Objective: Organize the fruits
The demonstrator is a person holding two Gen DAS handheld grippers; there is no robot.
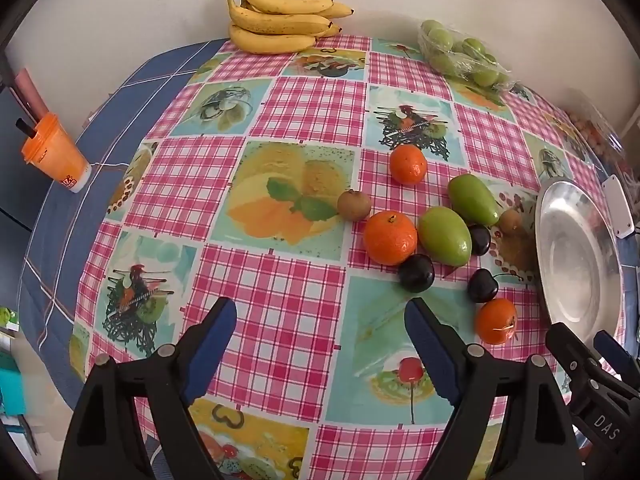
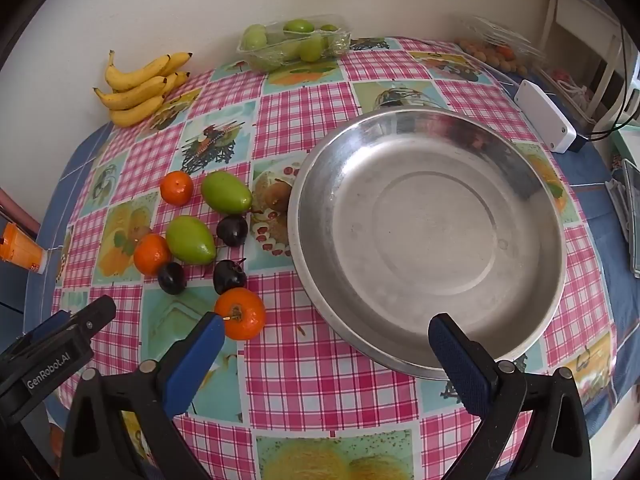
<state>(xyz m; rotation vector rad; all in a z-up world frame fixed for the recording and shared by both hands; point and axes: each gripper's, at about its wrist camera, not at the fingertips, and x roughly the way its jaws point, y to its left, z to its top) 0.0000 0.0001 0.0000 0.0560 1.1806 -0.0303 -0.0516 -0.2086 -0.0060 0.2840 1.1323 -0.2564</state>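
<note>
Both claws spread, empty. Nearest tangerine (image 2: 240, 313) just beside right claw (image 2: 326, 330) left fingertip; steel plate (image 2: 520, 184) ahead-right.

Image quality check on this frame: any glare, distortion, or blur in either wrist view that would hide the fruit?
Left wrist view: strong fisheye bowing of the tablecloth, dark corner vignette; loose fruit sharp, metal plate squeezed at the right edge. Right wrist view: same bowing; soft daylight, diffuse sheen on the plate without blown-out glare; bananas stay sharp, the far bagged items look small and indistinct.
</note>
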